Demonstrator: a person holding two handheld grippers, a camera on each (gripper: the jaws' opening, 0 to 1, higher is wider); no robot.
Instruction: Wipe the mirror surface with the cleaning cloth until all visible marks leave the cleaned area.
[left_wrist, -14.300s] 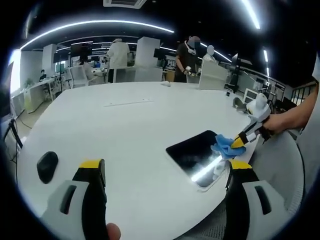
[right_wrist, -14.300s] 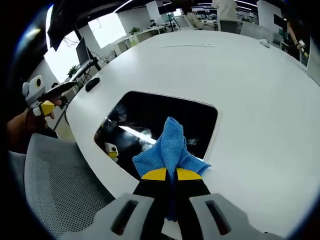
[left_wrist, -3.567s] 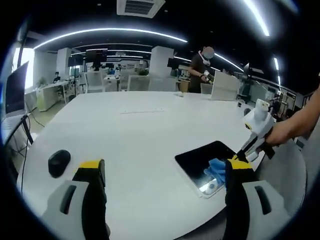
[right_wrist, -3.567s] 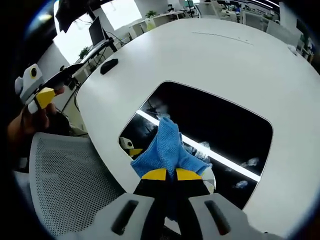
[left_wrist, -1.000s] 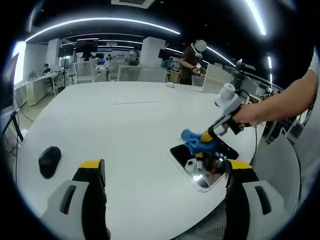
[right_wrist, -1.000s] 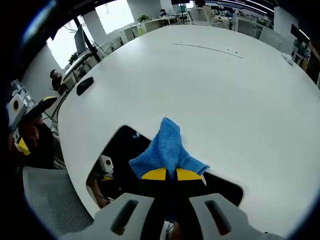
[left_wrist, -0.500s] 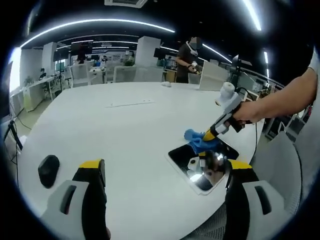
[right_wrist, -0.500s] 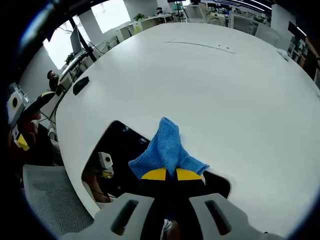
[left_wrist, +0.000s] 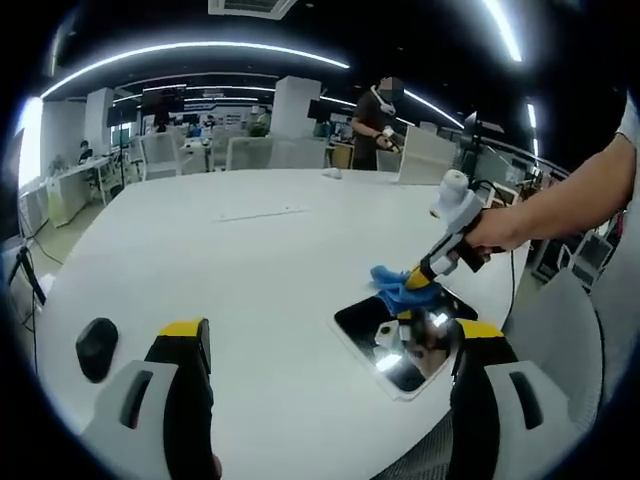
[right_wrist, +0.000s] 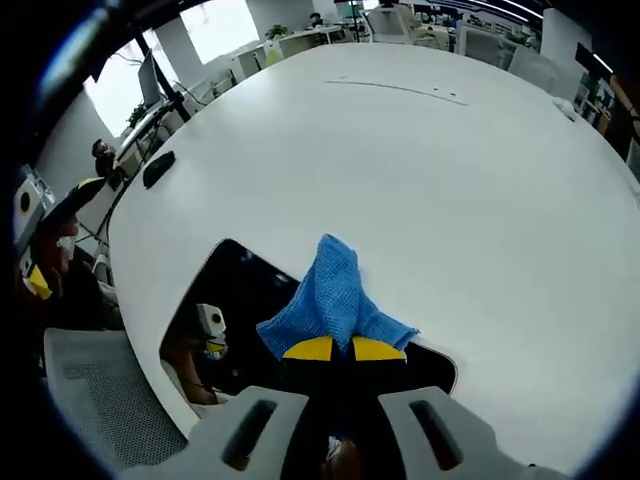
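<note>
glossy mirror, woven cloth (blue), matt table

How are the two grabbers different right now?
The right gripper is shut on the blue cloth, over the mirror; the left gripper is open and holds nothing. The right one points down at the mirror; the left one hangs back over the white table. Both have yellow-tipped black jaws.

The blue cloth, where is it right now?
The blue cloth is pinched in the right gripper over the far edge of the mirror, near the white table's edge. In the left gripper view it sits at right of centre.
</note>
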